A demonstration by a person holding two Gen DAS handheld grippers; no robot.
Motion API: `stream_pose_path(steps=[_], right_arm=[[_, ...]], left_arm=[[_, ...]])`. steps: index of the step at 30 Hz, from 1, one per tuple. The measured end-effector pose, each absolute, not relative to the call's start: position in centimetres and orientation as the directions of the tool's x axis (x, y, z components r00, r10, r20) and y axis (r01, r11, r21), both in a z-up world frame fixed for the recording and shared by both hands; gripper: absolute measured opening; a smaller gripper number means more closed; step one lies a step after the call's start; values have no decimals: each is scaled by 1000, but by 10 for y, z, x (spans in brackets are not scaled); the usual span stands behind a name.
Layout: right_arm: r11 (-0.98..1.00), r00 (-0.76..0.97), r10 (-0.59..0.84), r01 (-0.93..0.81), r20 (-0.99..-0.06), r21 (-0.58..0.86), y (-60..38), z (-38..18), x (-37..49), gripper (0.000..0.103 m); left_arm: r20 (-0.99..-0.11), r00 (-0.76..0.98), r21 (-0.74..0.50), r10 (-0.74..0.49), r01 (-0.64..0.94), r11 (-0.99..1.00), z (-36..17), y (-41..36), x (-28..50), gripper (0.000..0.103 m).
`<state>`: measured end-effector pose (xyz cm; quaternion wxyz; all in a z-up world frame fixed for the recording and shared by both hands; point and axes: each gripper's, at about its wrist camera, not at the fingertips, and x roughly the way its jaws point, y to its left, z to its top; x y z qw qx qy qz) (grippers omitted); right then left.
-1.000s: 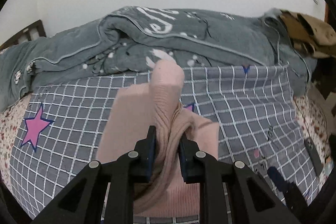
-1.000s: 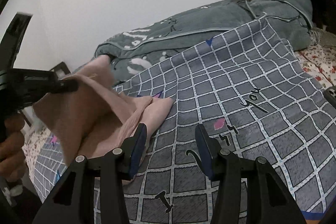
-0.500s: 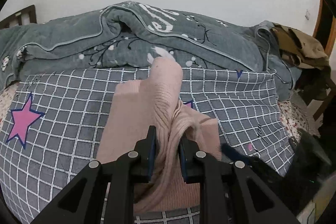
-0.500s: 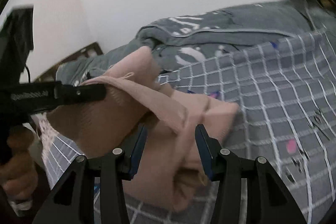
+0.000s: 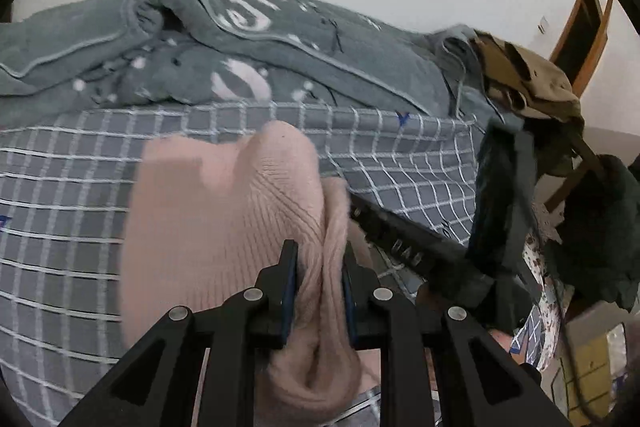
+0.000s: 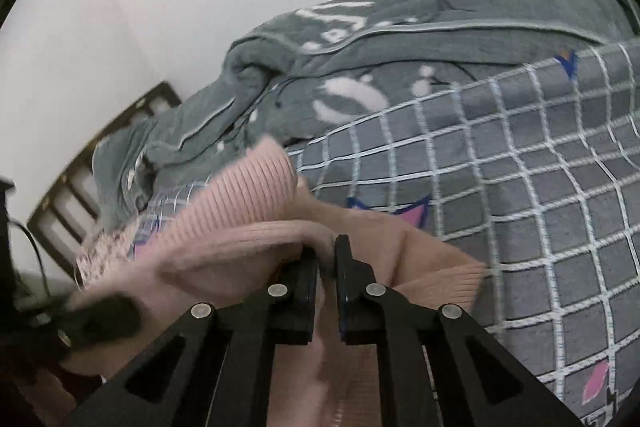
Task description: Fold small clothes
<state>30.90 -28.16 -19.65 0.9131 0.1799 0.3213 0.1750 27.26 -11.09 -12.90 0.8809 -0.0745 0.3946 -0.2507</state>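
A small pink knitted garment [image 5: 224, 227] is bunched above the grey checked bedspread [image 5: 60, 247]. My left gripper [image 5: 318, 255] is shut on a thick fold of it, which bulges up between and past the fingers. In the right wrist view the same pink garment [image 6: 248, 211] drapes to the left, its ribbed hem turned up. My right gripper [image 6: 327, 251] is shut on a thin edge of it. The right gripper's body also shows in the left wrist view [image 5: 408, 251], close on the right.
A rumpled grey-green blanket [image 5: 240, 47] lies along the wall behind the bedspread [image 6: 520, 167]. Tan clothes [image 5: 524, 79] are piled at the far right by a wooden frame [image 5: 580, 27]. A dark slatted headboard [image 6: 80, 179] is at the left.
My right gripper moved left onto the pink garment and closed on its edge. My left gripper kept its hold and swung so the view shifted right.
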Motion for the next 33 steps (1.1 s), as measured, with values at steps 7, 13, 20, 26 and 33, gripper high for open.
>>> stream_pose_path(steps=[7,13,20,26,33], right_arm=[[873,778,356,-79,-517,481,-341,-196,297,10],[869,763,355,-56,-540,492,-365,-189,265,28],[839,714,455,-144,-532,525,-322,-176,251,48],[876,645,457,-209,-612,434,-237,-172,256,53],[963,637,258,-108,-726,248,-218,-182,250,47]], left_arm=[[-665,468,-429,-582,399,811,-162,-149,278,15],[-629,480,-465,-612,398,791,-154,-137,274,15],[-556,671,-372,-490,326,869,-108,-44,264,41],[-577,717,-348,-391,218,912,-115,30,253,45],[-598,705,-354,-382,195,915,-130,67,238,45]])
